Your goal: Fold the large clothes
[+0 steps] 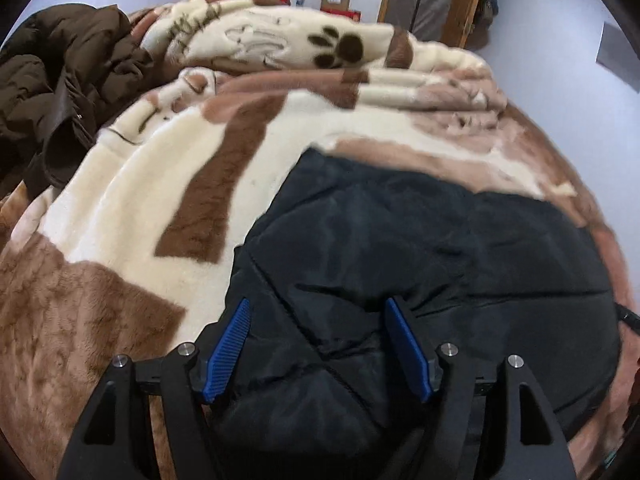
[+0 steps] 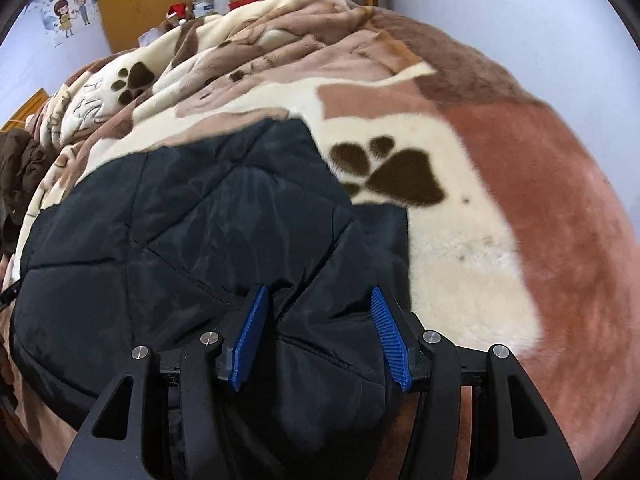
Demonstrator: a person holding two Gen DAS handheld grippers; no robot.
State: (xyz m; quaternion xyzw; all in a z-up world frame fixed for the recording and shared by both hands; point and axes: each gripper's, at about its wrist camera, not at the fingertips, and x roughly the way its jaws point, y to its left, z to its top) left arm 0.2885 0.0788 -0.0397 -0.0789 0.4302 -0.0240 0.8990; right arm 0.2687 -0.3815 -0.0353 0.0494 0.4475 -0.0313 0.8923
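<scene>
Black quilted jacket (image 1: 420, 240) lies on the paw-print fleece blanket (image 1: 132, 208) covering the bed, filling the lower centre of both views. Left gripper (image 1: 320, 344) holds a bunched fold of it between its blue pads (image 1: 230, 350); right gripper (image 2: 322, 336) likewise has a puffed fold clamped between its pads (image 2: 248, 340). Only the left view shows the brown puffer coat (image 1: 60, 92) fully, heaped upper left. Only the right view shows the cartoon wall poster (image 2: 72, 8), upper left.
</scene>
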